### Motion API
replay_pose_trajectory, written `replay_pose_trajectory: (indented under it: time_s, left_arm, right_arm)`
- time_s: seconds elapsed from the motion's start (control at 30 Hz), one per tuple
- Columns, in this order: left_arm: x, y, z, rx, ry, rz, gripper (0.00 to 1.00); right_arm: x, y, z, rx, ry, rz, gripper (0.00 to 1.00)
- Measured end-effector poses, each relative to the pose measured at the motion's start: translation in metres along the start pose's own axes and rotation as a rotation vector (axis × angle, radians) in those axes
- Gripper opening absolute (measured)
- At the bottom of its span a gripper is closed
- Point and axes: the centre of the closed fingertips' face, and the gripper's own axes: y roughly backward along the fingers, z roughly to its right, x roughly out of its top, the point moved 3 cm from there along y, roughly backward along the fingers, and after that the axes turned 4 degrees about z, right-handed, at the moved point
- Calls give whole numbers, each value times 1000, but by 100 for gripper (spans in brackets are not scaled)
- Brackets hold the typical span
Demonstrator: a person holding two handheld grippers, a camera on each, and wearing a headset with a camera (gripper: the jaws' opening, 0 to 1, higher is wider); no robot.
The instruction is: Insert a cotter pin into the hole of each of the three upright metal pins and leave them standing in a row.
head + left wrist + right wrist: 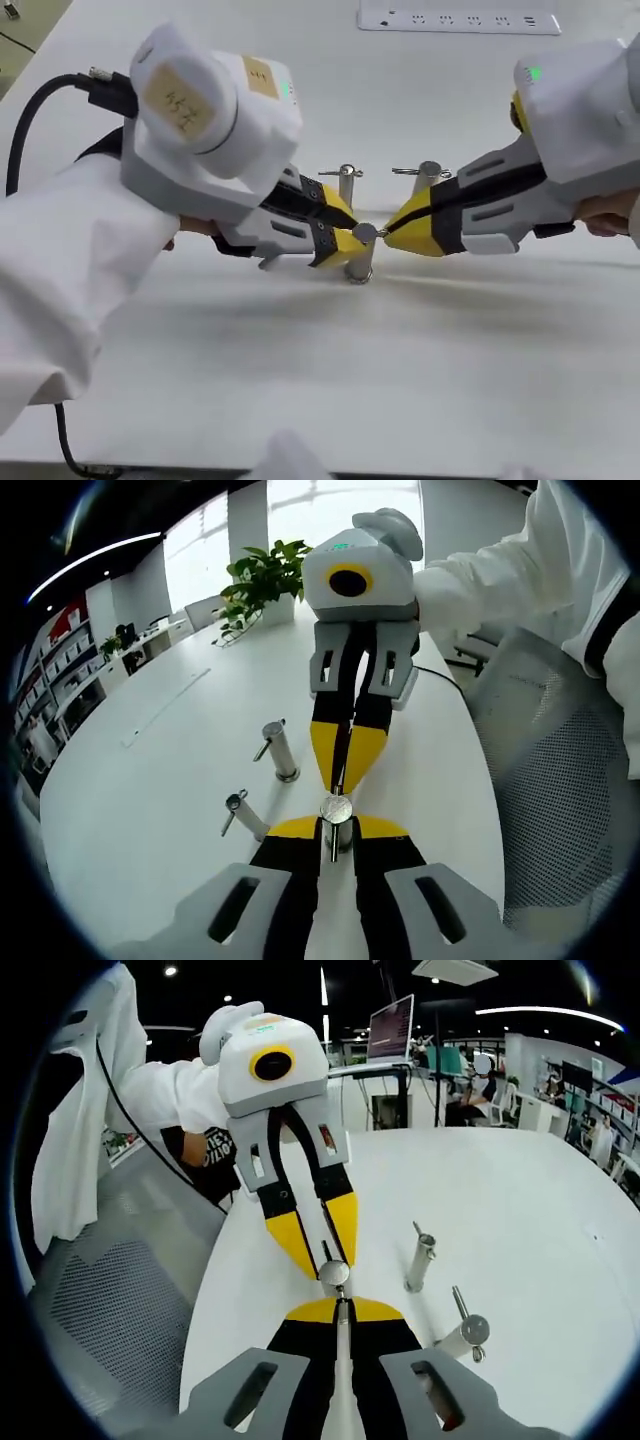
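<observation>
Three upright metal pins stand on the white table (pixel 320 380). My left gripper (pixel 352 232) comes in from the left and is shut on the nearest pin (pixel 361 250), just below its round head (pixel 335 808). From the right, my right gripper (pixel 388 228) is shut on a thin cotter pin (pixel 342 1328), with its tip against that pin's head (pixel 333 1273). The two grippers meet nose to nose. Behind them, the two other pins (pixel 347 182) (pixel 428 173) each carry a cotter pin through the top.
A white power strip (pixel 458 19) lies at the far edge of the table. A black cable (pixel 25 120) trails from the left gripper. A mesh chair (pixel 560 780) stands beside the table, and a potted plant (pixel 262 580) at its far end.
</observation>
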Motion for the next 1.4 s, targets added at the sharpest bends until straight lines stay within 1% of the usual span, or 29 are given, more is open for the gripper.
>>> replay_pose_trajectory:
  time_s: [0.03,0.07,0.17,0.23,0.27,0.3,0.33,0.37,0.4,0.43,0.47,0.5,0.6,0.67,0.7,0.77,0.83,0.9,0.97,1.0,1.03,1.1,1.2,1.27,1.3,1.33,1.4]
  left_arm:
    - [0,0,0,1,3,1,9]
    - [0,1,0,4,8,11,9]
    - [5,5,-2,16,38,59,10]
    - [7,8,-4,26,50,78,19]
    - [6,11,-3,19,73,87,24]
    - [4,14,-2,17,88,85,29]
    - [2,15,-3,22,95,90,33]
    - [2,18,-3,30,113,114,38]
    - [2,19,-2,32,142,132,45]
    - [1,22,-1,34,190,161,50]
    - [0,23,0,38,202,179,56]
    - [-3,26,0,53,225,187,61]
    - [-10,30,3,69,240,186,69]
    - [-15,32,7,81,262,174,75]
    - [-19,33,7,92,265,165,78]
    - [-27,37,7,139,271,148,85]
    - [-30,40,10,152,295,160,90]
    - [-32,42,15,140,318,178,94]
    - [-34,43,22,109,326,173,97]
    - [-35,44,24,109,323,168,99]
    - [-37,44,26,104,313,155,99]
    - [-39,45,30,95,313,142,99]
    - [-41,44,34,85,318,137,99]
    - [-40,43,39,69,322,143,99]
    - [-38,42,41,70,314,142,99]
    - [-38,42,41,75,308,140,98]
    - [-39,42,40,79,313,137,98]
  right_arm:
    - [0,0,0,0,0,-1,0]
    - [1,-1,-2,1,7,-2,0]
    - [1,-1,-1,-1,11,5,0]
    - [1,-1,0,-8,8,6,4]
    - [1,-1,0,-11,2,1,7]
    - [0,0,0,-14,1,-1,9]
    - [0,0,1,-17,-1,0,10]
    - [-1,-1,2,-20,-6,2,11]
    - [0,-1,1,-22,-8,5,13]
    - [1,-2,1,-22,-9,8,15]
    - [1,-3,0,-21,-8,11,16]
    - [2,-4,-1,-21,-11,15,16]
    - [3,-11,-3,-18,-13,14,17]
    - [3,-15,-3,-18,-12,12,18]
    - [3,-16,-3,-20,-13,13,18]
    - [2,-21,-3,-22,-11,9,16]
    - [0,-24,-3,-23,-6,3,16]
    - [-1,-27,-3,-25,-9,0,15]
    - [-2,-28,-2,-26,-13,0,15]
    - [-2,-29,-2,-28,-14,0,14]
    - [-2,-29,-1,-30,-15,1,13]
    - [-2,-30,0,-31,-16,2,11]
    - [-2,-30,1,-29,-1,4,9]
    - [-2,-30,2,-33,5,3,9]
    - [-2,-30,2,-41,6,4,8]
    - [-1,-30,3,-57,6,7,8]
    - [-1,-30,3,-70,-11,11,7]
